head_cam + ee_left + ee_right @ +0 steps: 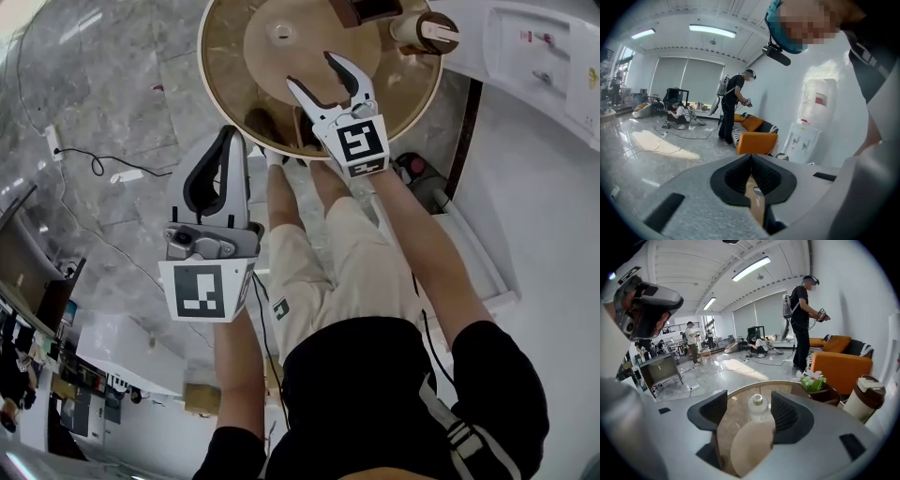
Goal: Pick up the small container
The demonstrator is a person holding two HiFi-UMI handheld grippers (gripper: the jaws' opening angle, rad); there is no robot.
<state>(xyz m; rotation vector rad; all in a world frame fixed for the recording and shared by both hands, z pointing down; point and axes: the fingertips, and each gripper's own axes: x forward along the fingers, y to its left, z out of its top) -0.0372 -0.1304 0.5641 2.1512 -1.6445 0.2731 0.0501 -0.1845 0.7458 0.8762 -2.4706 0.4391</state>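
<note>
The small container (280, 33), a clear squat bottle with a metal cap, stands on the round glass table (217, 86) near its middle. My right gripper (311, 71) hangs over the table's near part, open and empty, short of the bottle. In the right gripper view the small container (758, 408) shows beyond the gap between the jaws of the right gripper (749, 409), not touched by them. My left gripper (231, 133) is shut and empty, over the floor beside the table's near edge. In its own view the left gripper (751, 159) has its pads together.
A lidded paper cup (427, 31) and a dark flower pot (820, 389) stand at the table's right side. A pale disc (752, 446) lies under the glass. A white counter (534, 56) runs to the right. An orange sofa (757, 140), a water dispenser (811, 126) and other people stand farther off.
</note>
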